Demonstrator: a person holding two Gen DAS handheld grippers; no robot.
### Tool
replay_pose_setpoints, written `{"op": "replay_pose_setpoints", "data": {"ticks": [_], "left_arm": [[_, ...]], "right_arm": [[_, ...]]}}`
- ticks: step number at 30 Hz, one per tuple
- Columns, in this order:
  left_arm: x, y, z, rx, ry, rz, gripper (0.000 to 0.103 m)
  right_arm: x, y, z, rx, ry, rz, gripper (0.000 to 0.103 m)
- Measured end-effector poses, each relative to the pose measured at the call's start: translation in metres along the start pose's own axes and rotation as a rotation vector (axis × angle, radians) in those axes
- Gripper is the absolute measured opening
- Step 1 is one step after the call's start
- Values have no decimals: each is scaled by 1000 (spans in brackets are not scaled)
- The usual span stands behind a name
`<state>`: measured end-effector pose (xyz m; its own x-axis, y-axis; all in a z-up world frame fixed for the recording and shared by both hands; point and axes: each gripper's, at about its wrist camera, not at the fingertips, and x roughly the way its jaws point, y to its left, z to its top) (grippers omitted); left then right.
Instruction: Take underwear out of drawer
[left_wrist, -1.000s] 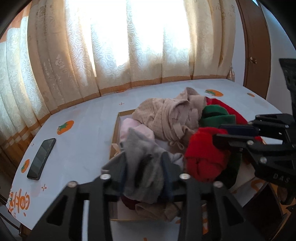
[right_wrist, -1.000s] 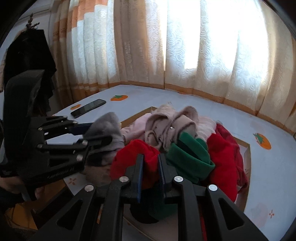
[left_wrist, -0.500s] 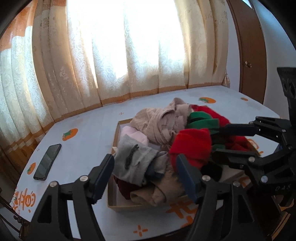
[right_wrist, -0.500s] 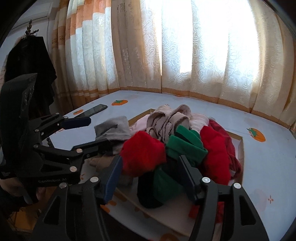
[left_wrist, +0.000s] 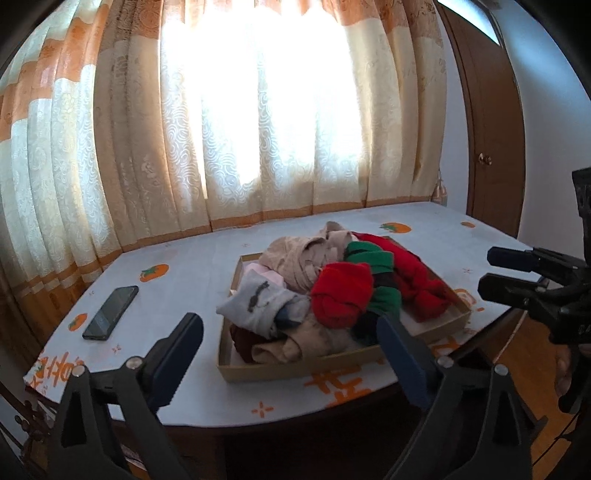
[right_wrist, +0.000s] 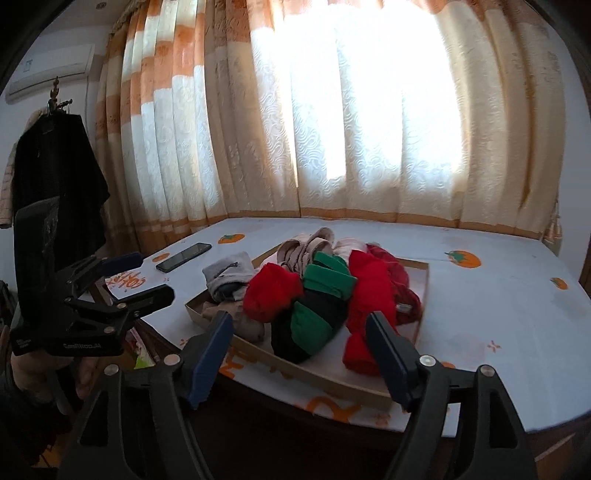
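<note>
A shallow cardboard drawer tray (left_wrist: 295, 369) (right_wrist: 325, 380) lies on the table, heaped with underwear. A grey piece (left_wrist: 258, 299) (right_wrist: 229, 273) lies on the pile's left side, a red one (left_wrist: 341, 295) (right_wrist: 271, 295) beside it, with green (left_wrist: 369, 258), beige (left_wrist: 303, 254) and dark red (left_wrist: 421, 284) pieces behind. My left gripper (left_wrist: 291, 354) is open and empty, back off the table's front edge. My right gripper (right_wrist: 301, 354) is open and empty too, also short of the tray. Each gripper shows in the other's view, the right (left_wrist: 517, 273) and the left (right_wrist: 140, 277).
The table (left_wrist: 184, 273) has a pale blue cloth with orange fruit prints. A black phone (left_wrist: 110, 312) (right_wrist: 184, 256) lies left of the tray. Curtains cover the window behind. A wooden door (left_wrist: 484, 129) is at the right; a dark coat (right_wrist: 51, 177) hangs at the left.
Both grippers opened, let go of the grey and red pieces onto the pile, and pulled back from the tray toward the table's front edge.
</note>
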<state>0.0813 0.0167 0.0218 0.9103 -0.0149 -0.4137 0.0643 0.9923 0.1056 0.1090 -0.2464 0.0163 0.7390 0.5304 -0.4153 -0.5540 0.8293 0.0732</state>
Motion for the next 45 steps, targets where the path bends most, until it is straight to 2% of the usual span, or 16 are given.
{"op": "replay_pose_setpoints", "data": {"ticks": [15, 33, 45], "left_arm": [[-9, -5, -14, -32, -6, 15, 98], [-7, -6, -12, -32, 18, 15, 100], [-8, -10, -6, -35, 28, 1, 103]], "right_arm": [[-19, 3, -11, 6, -35, -1, 77], [-17, 10, -14, -11, -28, 8, 77], [-30, 11, -7, -28, -70, 1, 78]]}}
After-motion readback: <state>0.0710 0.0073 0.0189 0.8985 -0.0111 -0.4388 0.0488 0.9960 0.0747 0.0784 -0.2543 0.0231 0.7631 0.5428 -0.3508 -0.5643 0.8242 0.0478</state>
